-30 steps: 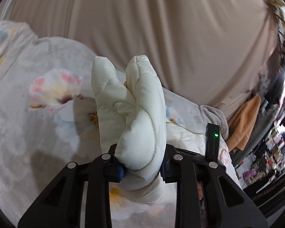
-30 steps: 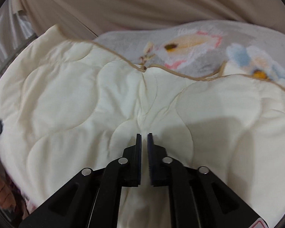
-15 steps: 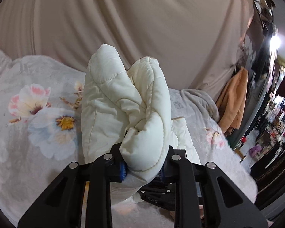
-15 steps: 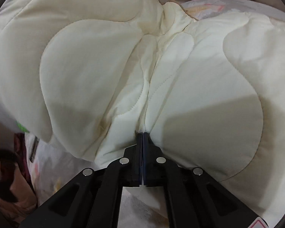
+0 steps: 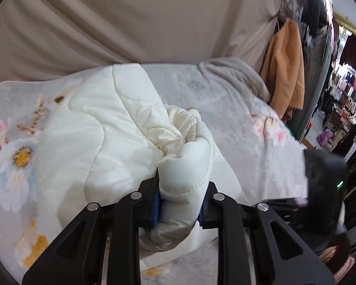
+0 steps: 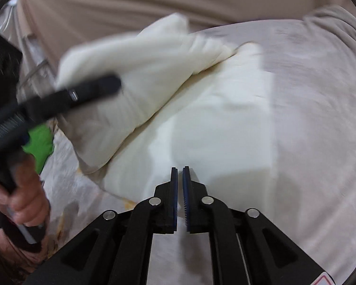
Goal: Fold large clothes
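Beige curtain (image 5: 135, 23) hangs in folds behind a bed covered w/ a grey floral bedspread (image 5: 246, 109); an orange garment (image 5: 284, 66) hangs at the curtain's right edge, and shop racks w/ goods show far right (too small to tell what).

Cream quilted jacket (image 5: 102, 128) lies on the bedspread, roughly mid-bed in the left wrist view. Left gripper (image 5: 179, 204) is clamped on a thick bunched fold of it; the padding bulges up and fwd between the two fingers, blue pads pressed into the fabric on both sides. Rest of the jacket spreads flat to the left and beyond the bunched part.

Right wrist view is motion-blurred. Right gripper (image 6: 180, 190) sits just above the jacket's flat lower layer (image 6: 213, 128), fingers nearly together w/ only a thin slit between the pads, nothing caught in them. At upper left, a lifted flap of the jacket is folded over the flat part; the left gripper's black body (image 6: 66, 99) crosses in front of it, and the person's left hand (image 6: 23, 190) grips its handle. Something bright green (image 6: 41, 142) shows just behind that gripper (can't tell what it is).
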Motion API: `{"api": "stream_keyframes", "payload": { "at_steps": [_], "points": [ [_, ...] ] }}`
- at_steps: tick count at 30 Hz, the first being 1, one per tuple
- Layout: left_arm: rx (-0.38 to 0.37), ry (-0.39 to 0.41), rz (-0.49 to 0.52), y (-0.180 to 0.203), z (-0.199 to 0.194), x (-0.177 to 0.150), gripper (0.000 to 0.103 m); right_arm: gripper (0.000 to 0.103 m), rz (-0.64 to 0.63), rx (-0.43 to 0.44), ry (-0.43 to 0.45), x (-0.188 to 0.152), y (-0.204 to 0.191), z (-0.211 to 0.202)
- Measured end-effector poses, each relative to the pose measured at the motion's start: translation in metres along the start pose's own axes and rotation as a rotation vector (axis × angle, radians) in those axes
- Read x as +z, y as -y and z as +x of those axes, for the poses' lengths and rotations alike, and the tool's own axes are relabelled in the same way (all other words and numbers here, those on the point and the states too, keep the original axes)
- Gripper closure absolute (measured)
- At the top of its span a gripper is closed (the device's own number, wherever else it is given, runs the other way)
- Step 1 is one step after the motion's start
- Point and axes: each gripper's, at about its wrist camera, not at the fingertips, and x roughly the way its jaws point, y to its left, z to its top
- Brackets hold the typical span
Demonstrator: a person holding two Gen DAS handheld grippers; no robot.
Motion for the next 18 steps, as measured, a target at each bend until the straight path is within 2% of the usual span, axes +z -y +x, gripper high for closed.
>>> {"api": "stream_keyframes", "payload": {
  "at_steps": [5, 10, 13, 15, 16, 17, 18],
  "points": [
    [0.066, -0.016, 0.082, 0.022, 0.028, -0.021, 0.082, 0.098, 0.1, 0.063, 0.004, -0.006, 0.034, 0.003],
    [0.13, -0.004, 0.163, 0.037, 0.042, -0.043, 0.081, 0.098, 0.124, 0.095, 0.011, -0.009, 0.035, 0.003],
    [0.143, 0.008, 0.181, 0.04, 0.04, -0.044, 0.077, 0.096, 0.153, 0.095, 0.057, -0.01, 0.039, -0.009],
    [0.125, 0.039, 0.183, 0.044, 0.028, -0.043, 0.064, 0.09, 0.169, 0.089, 0.111, -0.003, 0.04, -0.017],
    [0.105, 0.063, 0.18, 0.046, 0.018, -0.042, 0.059, 0.08, 0.181, 0.088, 0.13, 0.0, 0.041, -0.021],
    [0.091, 0.082, 0.181, 0.049, 0.009, -0.042, 0.048, 0.067, 0.193, 0.091, 0.148, 0.003, 0.046, -0.027],
    [0.077, 0.106, 0.187, 0.052, -0.004, -0.041, 0.038, 0.061, 0.205, 0.091, 0.164, 0.007, 0.043, -0.033]
  ]
}}
